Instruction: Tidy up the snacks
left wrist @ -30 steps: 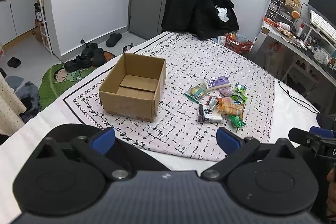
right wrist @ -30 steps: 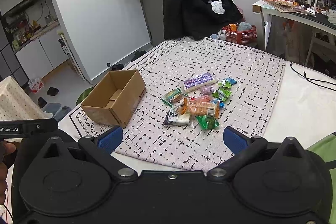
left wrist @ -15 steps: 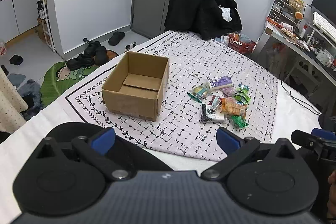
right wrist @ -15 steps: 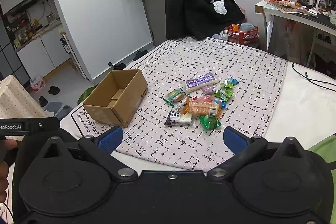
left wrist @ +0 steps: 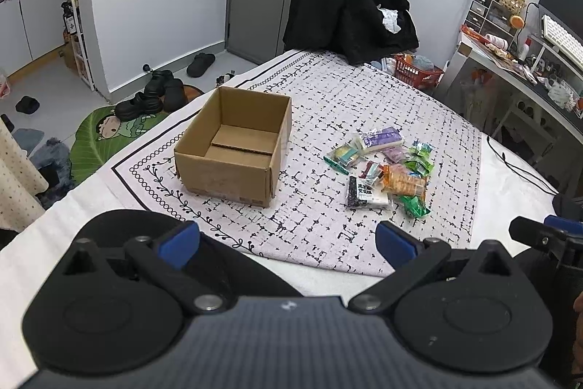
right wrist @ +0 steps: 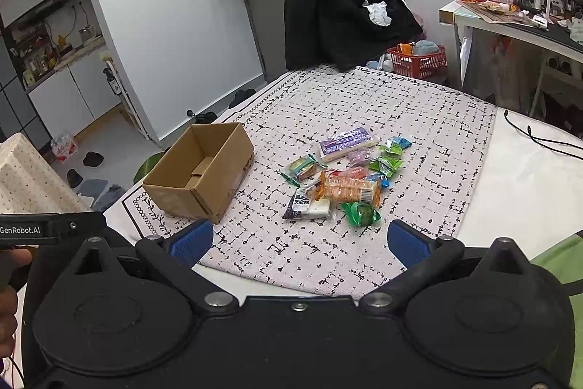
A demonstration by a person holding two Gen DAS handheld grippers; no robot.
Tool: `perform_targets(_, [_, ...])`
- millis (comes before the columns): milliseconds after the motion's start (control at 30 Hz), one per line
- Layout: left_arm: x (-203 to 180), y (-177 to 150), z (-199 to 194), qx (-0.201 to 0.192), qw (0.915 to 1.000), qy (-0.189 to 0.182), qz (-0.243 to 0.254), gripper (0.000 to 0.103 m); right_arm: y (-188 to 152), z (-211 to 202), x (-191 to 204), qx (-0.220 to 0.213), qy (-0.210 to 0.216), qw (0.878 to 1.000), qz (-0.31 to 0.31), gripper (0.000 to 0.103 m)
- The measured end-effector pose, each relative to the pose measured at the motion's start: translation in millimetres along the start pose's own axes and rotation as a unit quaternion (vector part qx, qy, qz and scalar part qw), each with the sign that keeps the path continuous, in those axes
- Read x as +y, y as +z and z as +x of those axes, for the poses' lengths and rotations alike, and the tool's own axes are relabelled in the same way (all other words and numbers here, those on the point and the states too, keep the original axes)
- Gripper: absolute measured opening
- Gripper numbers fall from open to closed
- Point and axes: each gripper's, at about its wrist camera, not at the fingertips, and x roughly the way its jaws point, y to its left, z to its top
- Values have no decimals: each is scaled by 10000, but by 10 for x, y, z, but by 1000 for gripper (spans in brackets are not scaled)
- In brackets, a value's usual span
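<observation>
An empty brown cardboard box (left wrist: 233, 148) (right wrist: 199, 171) stands open on the patterned cloth (left wrist: 328, 225). To its right lies a pile of wrapped snacks (left wrist: 382, 170) (right wrist: 339, 177), with a purple-and-white bar (right wrist: 345, 144), an orange cracker pack (right wrist: 349, 189) and green packets among them. My left gripper (left wrist: 288, 239) hangs open over the cloth's near edge, well short of the box. My right gripper (right wrist: 298, 241) is also open, nothing between its blue pads, in front of the snack pile.
A chair draped with black clothes (left wrist: 349, 6) stands at the table's far side. A desk with clutter (right wrist: 510, 13) and a red basket (right wrist: 419, 61) are at the right. Shoes (left wrist: 153, 97) lie on the floor at left. A black cable (right wrist: 539, 137) runs across the white table.
Both grippers have crept a little forward towards the box and snacks, which look slightly larger. Both stay open and nothing on the cloth has moved.
</observation>
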Motion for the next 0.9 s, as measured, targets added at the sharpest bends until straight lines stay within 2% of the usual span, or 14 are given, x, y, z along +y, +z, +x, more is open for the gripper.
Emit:
perform_targets(533, [-38, 3, 64, 4, 9999, 64, 121, 102, 5, 59, -22, 72, 43, 10000, 16, 103])
perform_targets(900, [-96, 70, 242, 217, 9994, 54, 258, 102, 85, 198, -131, 204, -18, 9997, 110, 103])
